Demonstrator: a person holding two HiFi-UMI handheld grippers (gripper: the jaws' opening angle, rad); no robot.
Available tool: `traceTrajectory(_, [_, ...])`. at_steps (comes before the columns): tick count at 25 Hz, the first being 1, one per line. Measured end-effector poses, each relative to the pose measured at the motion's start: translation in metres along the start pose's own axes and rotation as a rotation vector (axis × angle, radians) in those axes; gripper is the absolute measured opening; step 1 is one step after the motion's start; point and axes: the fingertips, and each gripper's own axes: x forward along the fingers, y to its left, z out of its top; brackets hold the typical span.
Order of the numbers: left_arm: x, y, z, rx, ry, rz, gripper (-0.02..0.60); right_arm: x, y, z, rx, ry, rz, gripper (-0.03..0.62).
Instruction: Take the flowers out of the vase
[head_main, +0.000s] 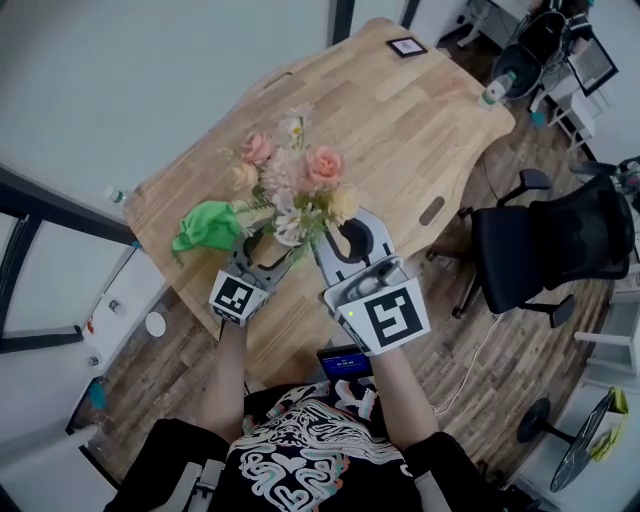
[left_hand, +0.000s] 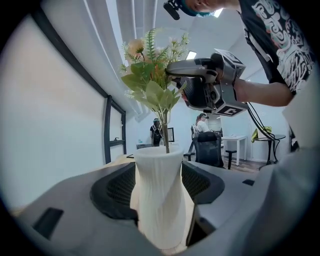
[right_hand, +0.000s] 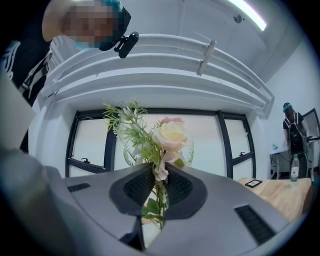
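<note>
A white ribbed vase (left_hand: 159, 200) stands on the wooden table (head_main: 400, 120), with my left gripper (left_hand: 160, 182) shut around its body. The bunch of pink, cream and white flowers (head_main: 295, 185) with green leaves rises above it. A thin stem (left_hand: 165, 137) still reaches down into the vase mouth. My right gripper (right_hand: 159, 182) is shut on the flowers' stems (right_hand: 160, 197) just below the blooms (right_hand: 169, 135). In the left gripper view the right gripper (left_hand: 172, 75) holds the bunch (left_hand: 150, 80) from the right. In the head view both grippers, left (head_main: 262, 250) and right (head_main: 345, 240), sit under the bouquet, which hides the vase.
A green cloth (head_main: 205, 225) lies on the table left of the flowers. A small black frame (head_main: 407, 46) and a bottle (head_main: 495, 90) sit at the far end. A black office chair (head_main: 545, 250) stands to the right of the table.
</note>
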Motion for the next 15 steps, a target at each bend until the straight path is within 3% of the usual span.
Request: traceTrajectory(15, [-0.02, -0.01, 0.015, -0.01, -0.024, -0.001, 0.295, -0.021, 0.014, 0.049, -0.042, -0.085, -0.011, 0.052])
